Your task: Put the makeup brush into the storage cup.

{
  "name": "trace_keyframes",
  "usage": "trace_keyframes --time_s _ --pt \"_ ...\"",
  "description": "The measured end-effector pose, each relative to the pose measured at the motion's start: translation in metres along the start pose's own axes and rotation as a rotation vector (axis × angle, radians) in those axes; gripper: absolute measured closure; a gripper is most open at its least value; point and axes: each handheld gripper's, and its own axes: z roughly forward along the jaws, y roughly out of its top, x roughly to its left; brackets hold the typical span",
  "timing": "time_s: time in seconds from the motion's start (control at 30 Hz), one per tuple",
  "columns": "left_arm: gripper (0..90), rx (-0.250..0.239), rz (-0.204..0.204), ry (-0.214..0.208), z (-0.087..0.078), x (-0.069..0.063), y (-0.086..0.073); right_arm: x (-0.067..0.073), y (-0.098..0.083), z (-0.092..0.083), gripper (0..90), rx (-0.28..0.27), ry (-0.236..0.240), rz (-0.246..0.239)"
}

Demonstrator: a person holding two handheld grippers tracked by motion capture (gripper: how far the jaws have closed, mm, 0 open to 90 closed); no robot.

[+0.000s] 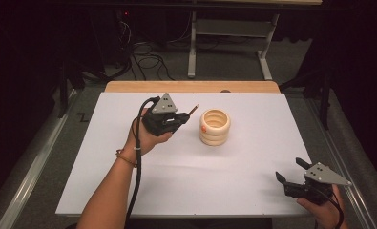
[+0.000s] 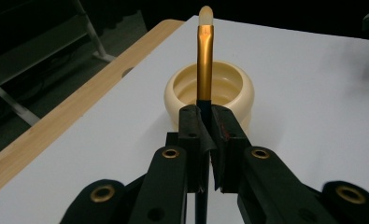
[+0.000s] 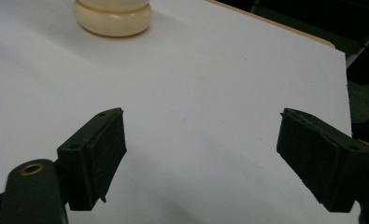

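left gripper (image 1: 180,118): clamped on brush (image 2: 204,51), held above white table (image 1: 253,157), tip aimed at pot | brush: pinched by its dark handle, gold ferrule and pale tip lined up over cream ribbed pot (image 1: 214,127) mid-table | right gripper (image 1: 291,171): jaws spread wide, nothing held, near right corner

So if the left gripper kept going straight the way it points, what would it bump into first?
Probably the cream pot: the left gripper, shut on the brush, points right at it, so the brush tip would likely arrive first, though depth is unclear.
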Motion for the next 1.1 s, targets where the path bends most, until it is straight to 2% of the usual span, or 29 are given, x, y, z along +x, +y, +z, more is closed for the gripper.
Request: trace_keyframes --time_s 0.47,0.57,0.67,1.1 --pt "83.5 -0.025 0.002 0.003 0.011 0.004 0.015 -0.001 0.000 -0.004 16.4 -0.031 0.015 0.009" --pt "83.5 -0.043 -0.018 -0.003 0.014 0.006 0.017 -0.002 0.000 -0.005 16.3 -0.044 0.024 0.018" --pt "83.5 -0.037 -0.003 -0.005 0.016 0.005 0.020 -0.001 0.001 -0.006 16.3 -0.050 0.022 0.016" --pt "83.5 -0.055 0.010 -0.027 0.032 0.001 0.038 -0.001 0.001 -0.004 16.3 -0.042 0.021 0.005"
